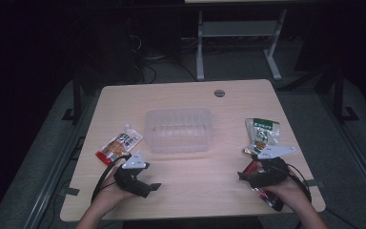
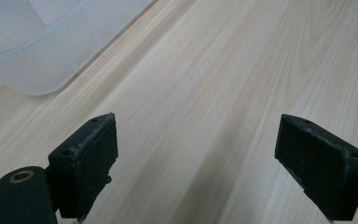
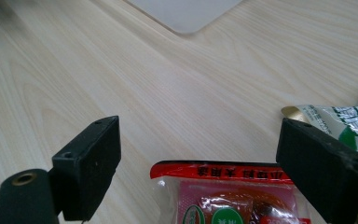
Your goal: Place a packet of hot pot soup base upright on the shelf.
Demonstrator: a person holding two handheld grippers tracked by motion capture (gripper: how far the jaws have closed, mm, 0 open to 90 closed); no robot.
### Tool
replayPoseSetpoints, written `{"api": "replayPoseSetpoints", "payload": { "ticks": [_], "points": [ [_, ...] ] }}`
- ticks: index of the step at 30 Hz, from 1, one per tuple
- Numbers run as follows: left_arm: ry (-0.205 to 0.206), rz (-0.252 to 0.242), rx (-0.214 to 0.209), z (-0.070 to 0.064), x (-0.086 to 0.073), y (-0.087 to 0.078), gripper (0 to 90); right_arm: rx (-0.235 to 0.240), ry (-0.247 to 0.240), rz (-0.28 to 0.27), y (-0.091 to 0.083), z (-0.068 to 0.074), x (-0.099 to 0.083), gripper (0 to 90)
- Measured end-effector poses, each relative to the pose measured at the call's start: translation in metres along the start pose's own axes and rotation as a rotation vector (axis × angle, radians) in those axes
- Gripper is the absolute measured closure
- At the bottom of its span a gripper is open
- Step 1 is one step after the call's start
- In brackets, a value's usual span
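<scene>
A: Layout, largest first? 
B: Wooden table; clear plastic tub at centre; snack packets on both sides. 
A: Which gripper is nearer the red packet? 
B: The right gripper, jaws wide open, with the packet's top edge lying crosswise between them. The left gripper, also open, is over bare wood.

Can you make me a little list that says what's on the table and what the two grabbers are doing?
table: light wood table
middle: clear plastic tub
left side: orange snack pouch
right side: green snack packet
near right: red snack packet
left hand-held gripper: open, over bare wood
right hand-held gripper: open, red snack packet lies between its jaws
</scene>
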State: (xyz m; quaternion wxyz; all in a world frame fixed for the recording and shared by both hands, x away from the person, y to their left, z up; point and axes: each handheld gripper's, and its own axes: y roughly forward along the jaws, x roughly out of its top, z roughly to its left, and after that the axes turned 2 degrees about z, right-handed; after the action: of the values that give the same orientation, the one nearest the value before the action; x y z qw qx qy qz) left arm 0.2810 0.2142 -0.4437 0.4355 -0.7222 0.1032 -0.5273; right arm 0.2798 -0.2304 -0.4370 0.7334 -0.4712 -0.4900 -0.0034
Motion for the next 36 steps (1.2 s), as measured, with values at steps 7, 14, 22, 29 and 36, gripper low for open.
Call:
{"api": "replayPoseSetpoints", "payload": {
  "ticks": [7,14,22,29,36],
  "points": [
    [0.008,0.001,-0.017,-0.001,0.0,0.001,12.8,-0.012,0.01,-0.001,-0.004,-0.005,-0.002,14.2],
    [0.011,-0.008,-0.023,-0.004,0.003,0.001,12.8,-0.03,0.022,0.01,-0.013,-0.01,-0.006,15.6],
    [0.028,0.011,-0.02,-0.005,0.001,0.0,12.8,-0.053,0.078,0.033,-0.034,-0.018,-0.029,27.2],
    [0.023,0.007,-0.012,-0.005,0.0,-0.001,12.7,-0.075,0.11,0.038,-0.056,-0.019,-0.055,39.7],
    [0.012,0.007,-0.016,-0.002,0.001,0.001,12.8,-0.074,0.129,0.066,-0.059,-0.02,-0.063,63.4]
  ]
}}
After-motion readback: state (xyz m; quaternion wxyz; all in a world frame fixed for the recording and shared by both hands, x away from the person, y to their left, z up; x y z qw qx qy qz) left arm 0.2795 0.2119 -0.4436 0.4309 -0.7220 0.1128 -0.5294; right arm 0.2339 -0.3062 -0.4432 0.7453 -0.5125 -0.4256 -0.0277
